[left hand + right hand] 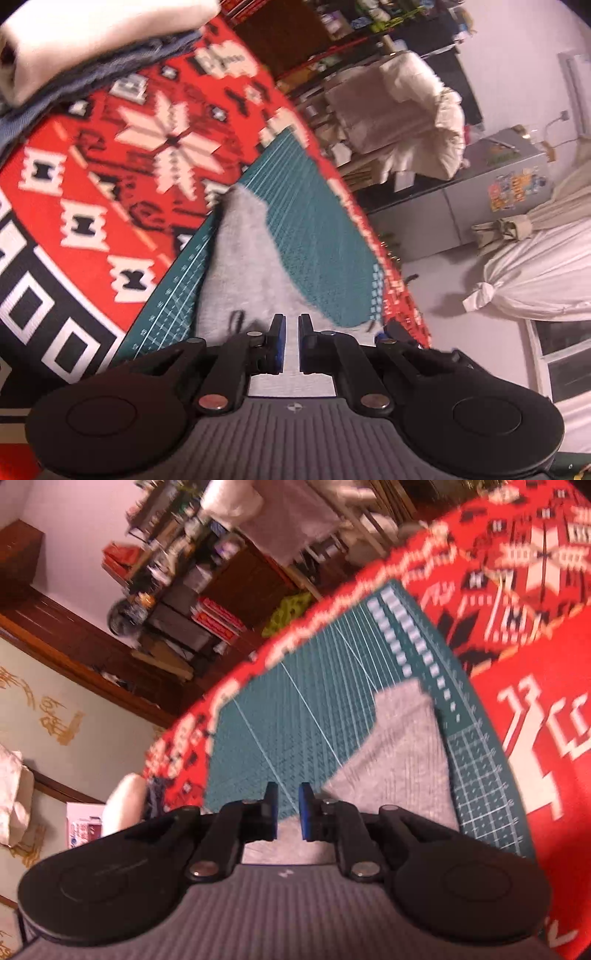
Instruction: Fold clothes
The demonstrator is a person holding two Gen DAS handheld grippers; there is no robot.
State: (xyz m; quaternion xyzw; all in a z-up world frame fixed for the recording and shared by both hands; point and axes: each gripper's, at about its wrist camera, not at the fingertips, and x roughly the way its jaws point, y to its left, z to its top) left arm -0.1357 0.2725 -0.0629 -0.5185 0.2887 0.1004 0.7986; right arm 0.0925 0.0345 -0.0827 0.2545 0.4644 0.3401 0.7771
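Green mat | grey garment under both | left gripper, right gripper slightly parted, grasping nothing

One grey garment lay on one green mat, which sat on one red patterned cloth. Two folded pieces were stacked at the far corner, a white one on a blue one. There were two claws, left and right, each with two fingers.
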